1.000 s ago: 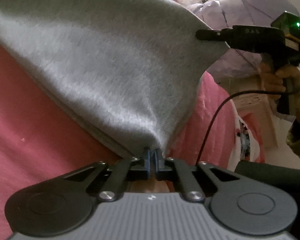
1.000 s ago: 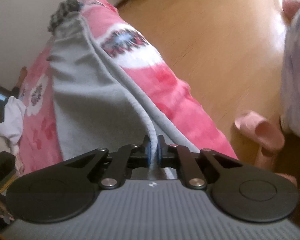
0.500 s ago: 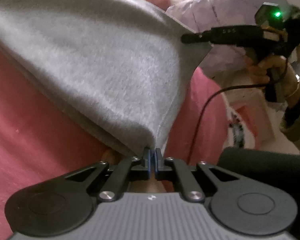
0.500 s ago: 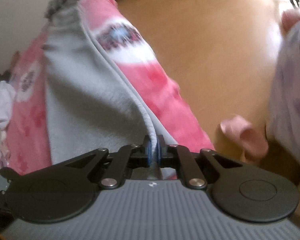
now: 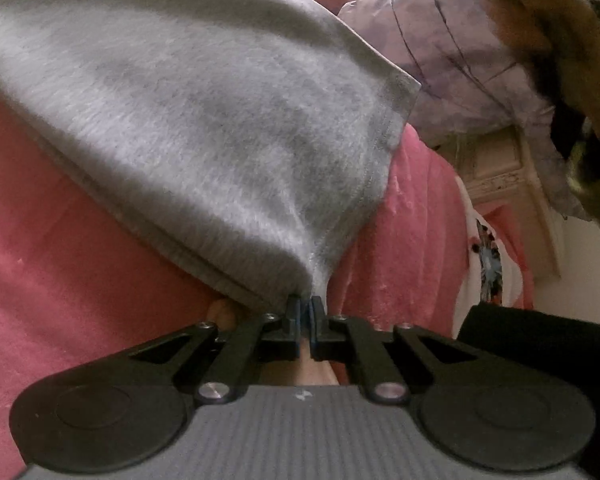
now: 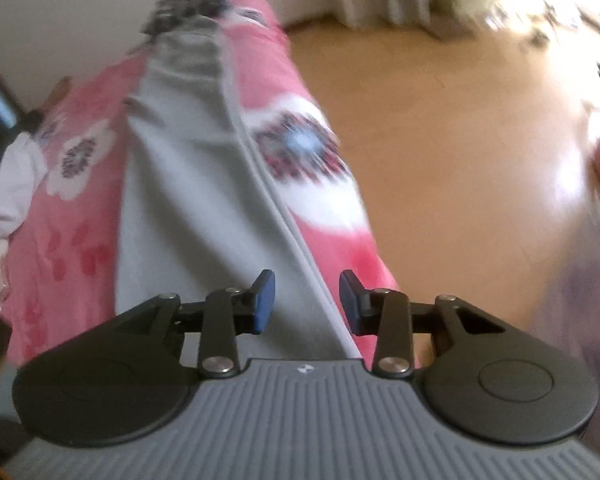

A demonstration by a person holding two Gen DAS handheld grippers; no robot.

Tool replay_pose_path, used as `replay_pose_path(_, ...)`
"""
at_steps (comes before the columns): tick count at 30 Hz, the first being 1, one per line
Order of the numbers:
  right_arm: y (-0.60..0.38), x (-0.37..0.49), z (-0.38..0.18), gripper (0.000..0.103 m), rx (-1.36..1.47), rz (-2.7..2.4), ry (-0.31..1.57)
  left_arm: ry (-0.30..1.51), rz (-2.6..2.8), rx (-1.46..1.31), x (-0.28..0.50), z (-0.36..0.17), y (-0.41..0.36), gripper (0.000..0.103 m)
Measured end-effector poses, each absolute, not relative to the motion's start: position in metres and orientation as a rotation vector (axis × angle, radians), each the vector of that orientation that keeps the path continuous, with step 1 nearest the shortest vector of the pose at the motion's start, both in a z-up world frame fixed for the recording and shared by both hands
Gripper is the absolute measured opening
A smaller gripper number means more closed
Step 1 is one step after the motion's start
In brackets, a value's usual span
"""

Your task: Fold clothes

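Half a second ago both grippers were clamped on the grey garment point(image 5: 204, 128); we now see the right gripper point(image 6: 307, 300) with its jaws parted wide and nothing between them, so it has let go of its corner, and it no longer shows in the left wrist view. We read this as the end of one fold: the released edge lies down on the pink floral blanket point(image 6: 80, 216), and the right gripper is free to seek a new hold. The blue pads point(image 6: 265, 300) stand on either side of the garment's long folded edge point(image 6: 284, 216), which runs beneath and between them; whether they touch the cloth we cannot tell, as this view is blurred. The left gripper point(image 5: 305, 312) remains closed tight on a pinch of the grey cloth, which fans upward from its tips to a free hemmed corner point(image 5: 400, 96). The garment thus lies lengthwise on the blanket-covered bed, close to its side by the wooden floor point(image 6: 440, 120), one end held by the left gripper. A lilac jacket point(image 5: 460, 60) shows behind.
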State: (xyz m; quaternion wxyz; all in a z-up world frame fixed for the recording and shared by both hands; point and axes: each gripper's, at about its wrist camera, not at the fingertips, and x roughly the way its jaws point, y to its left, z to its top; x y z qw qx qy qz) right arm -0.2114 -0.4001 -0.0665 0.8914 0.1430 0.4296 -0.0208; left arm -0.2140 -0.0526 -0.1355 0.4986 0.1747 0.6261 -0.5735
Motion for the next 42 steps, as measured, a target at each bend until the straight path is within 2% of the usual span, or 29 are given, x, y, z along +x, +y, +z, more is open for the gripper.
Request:
replay_pose_path(5,-0.377,-0.121,-0.08,0.034,0.186,0.03,0.806,1.515,-1.379,0.403,-0.211,-0.137,-0.049,0.005)
replay_pose_path(12,-0.361,-0.062,-0.109,0.032,0.09,0.082,0.862,1.527,-1.389,0.364,-0.213,-0.143,-0.053,0.005)
replay_pose_path(14,-0.356,-0.061,-0.115,0.022,0.069,0.084,0.874,1.521,-1.403,0.372,-0.214,-0.144,-0.053,0.005)
replay_pose_path(15,-0.355,-0.059,-0.118,0.007,0.061,0.083,0.882,1.517,-1.409,0.376,-0.214,-0.144,-0.052,0.005)
replay_pose_path(16,-0.353,-0.059,-0.12,0.001,0.053,0.082,0.887,1.515,-1.415,0.381,-0.214,-0.143,-0.052,0.005)
replay_pose_path(17,-0.351,-0.062,-0.12,0.0,0.039,0.079,0.884,1.512,-1.421,0.385,-0.213,-0.143,-0.051,0.005)
replay_pose_path(24,-0.361,-0.069,-0.109,0.0,0.067,0.038,0.794,1.523,-1.431,0.373,-0.213,-0.146,-0.048,0.005)
replay_pose_path(27,-0.359,-0.061,-0.114,0.004,0.066,0.052,0.828,1.529,-1.431,0.361,-0.214,-0.148,-0.047,0.005)
replay_pose_path(30,-0.353,-0.054,-0.12,0.018,0.06,0.053,0.844,1.529,-1.428,0.355,-0.215,-0.15,-0.048,0.005)
replay_pose_path(42,-0.339,-0.04,-0.135,0.024,-0.011,0.065,0.907,1.515,-1.425,0.34,-0.215,-0.15,-0.045,0.005)
